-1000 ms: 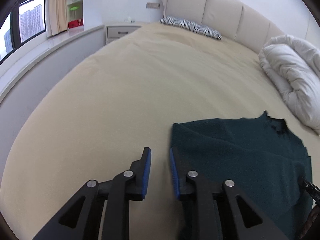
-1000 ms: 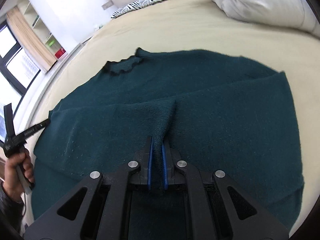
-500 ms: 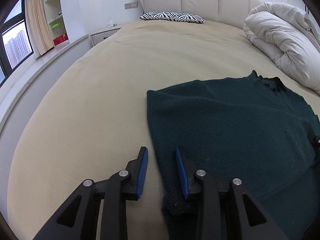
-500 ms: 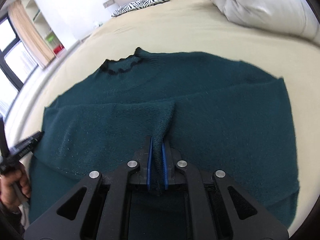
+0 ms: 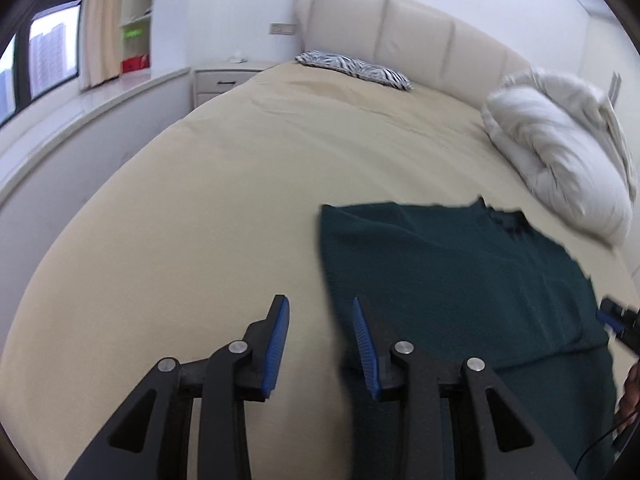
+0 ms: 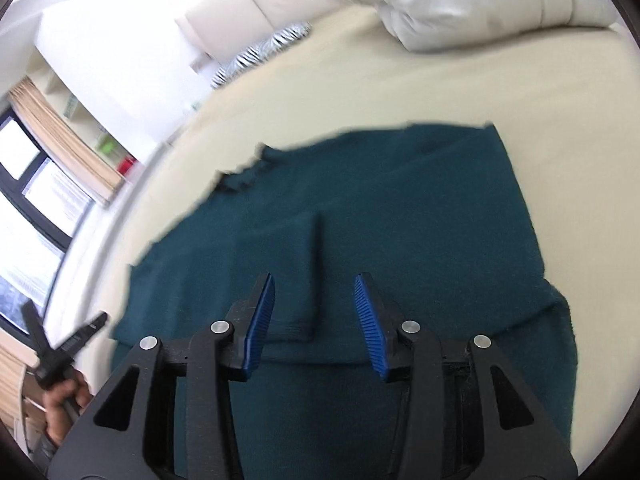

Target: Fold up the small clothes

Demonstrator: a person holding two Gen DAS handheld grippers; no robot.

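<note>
A dark green knit sweater (image 5: pixel 440 280) lies flat on the beige bed (image 5: pixel 200 200), collar towards the headboard. My left gripper (image 5: pixel 319 302) is open above the sweater's left side edge, and the pads press on nothing. My right gripper (image 6: pixel 315 278) hovers over the sweater (image 6: pixel 400 220) with its jaws opening. The folded-in sleeve (image 6: pixel 296 264) lies flat below and between them, free of the pads. In the right wrist view the left gripper (image 6: pixel 68 340) and the hand (image 6: pixel 60 400) holding it show at the lower left.
A bundled white duvet (image 5: pixel 560 152) lies on the bed's right side. A zebra-print pillow (image 5: pixel 352 68) rests by the padded headboard (image 5: pixel 400 28). A nightstand (image 5: pixel 224 80) and a window ledge (image 5: pixel 80 120) run along the left. Bare sheet stretches left of the sweater.
My right gripper has let go of the sleeve, opened and risen a little. The sleeve now lies flat on the sweater. My left gripper's jaws have widened and it has shifted along the sweater's edge.
</note>
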